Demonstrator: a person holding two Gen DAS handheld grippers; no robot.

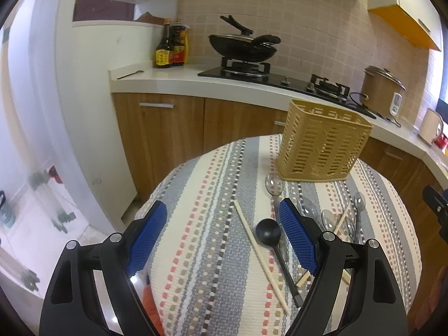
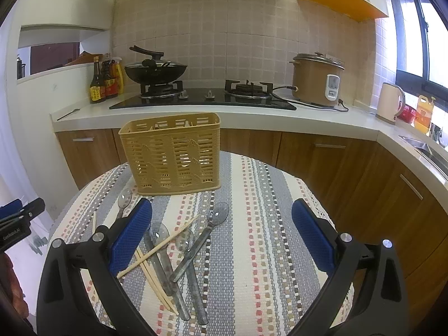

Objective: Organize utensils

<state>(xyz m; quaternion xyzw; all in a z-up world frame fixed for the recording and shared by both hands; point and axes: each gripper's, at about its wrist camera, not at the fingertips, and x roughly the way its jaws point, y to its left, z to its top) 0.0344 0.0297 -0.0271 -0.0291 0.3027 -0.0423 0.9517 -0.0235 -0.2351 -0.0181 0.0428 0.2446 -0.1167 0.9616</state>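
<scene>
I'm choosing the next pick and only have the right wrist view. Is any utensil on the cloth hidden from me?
Observer: Yes. A black spoon lies left of the clear spoons; your view doesn't show it.
Operator: Is the left gripper holding anything?
Observer: No. The left gripper is open and empty. In its view the black spoon and a lone chopstick lie on the cloth between its fingers.
</scene>
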